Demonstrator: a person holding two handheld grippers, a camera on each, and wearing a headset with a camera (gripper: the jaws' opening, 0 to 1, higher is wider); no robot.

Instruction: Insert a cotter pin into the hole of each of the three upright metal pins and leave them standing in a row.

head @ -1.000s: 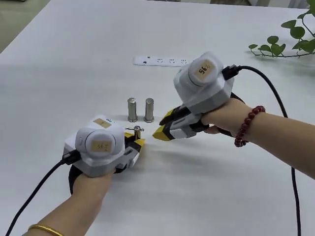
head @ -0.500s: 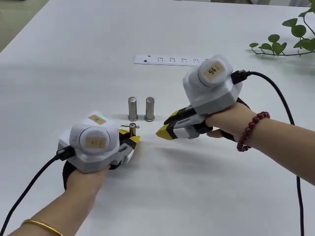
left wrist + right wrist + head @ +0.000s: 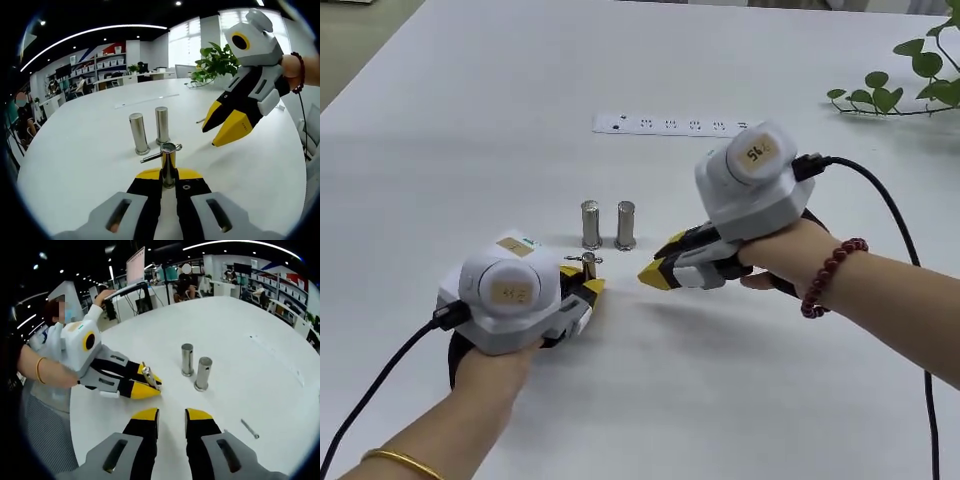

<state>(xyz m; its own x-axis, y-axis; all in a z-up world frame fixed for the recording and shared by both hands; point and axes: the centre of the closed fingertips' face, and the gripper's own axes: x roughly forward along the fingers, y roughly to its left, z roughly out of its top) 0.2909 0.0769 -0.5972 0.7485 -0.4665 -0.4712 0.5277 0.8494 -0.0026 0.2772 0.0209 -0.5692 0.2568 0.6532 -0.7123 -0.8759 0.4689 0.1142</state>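
- The left gripper [image 3: 588, 290] is clamped low on the first pin [image 3: 168, 167]. This keeps the pin upright and leaves its top, where the hole is, free to work on.
- A cotter [image 3: 159, 154] sits crosswise through that top, with one end out on each side. The firm hold low down is, I judge, what keeps the hole steady for it.
- I cannot tell whether the first pin's foot touches the counter [image 3: 720, 380], as the jaws hide it.
- The right gripper [image 3: 171, 416] has its jaws a little apart with nothing between them. It hovers just beside the first pin with its tips aimed that way, so it could either nudge this cotter or go for another.
- A second pin [image 3: 591, 223] and a third pin [image 3: 625, 224] stand side by side on the counter, just beyond the first pin. They are upright and close together, and no cotter shows on either.
- A loose cotter [image 3: 248, 429] lies flat on the counter near the right gripper, handy for its next pick.
- By my reckoning one pin of three is fitted. It needs setting down in line with the other two, and the spot beside the second pin looks the natural one.
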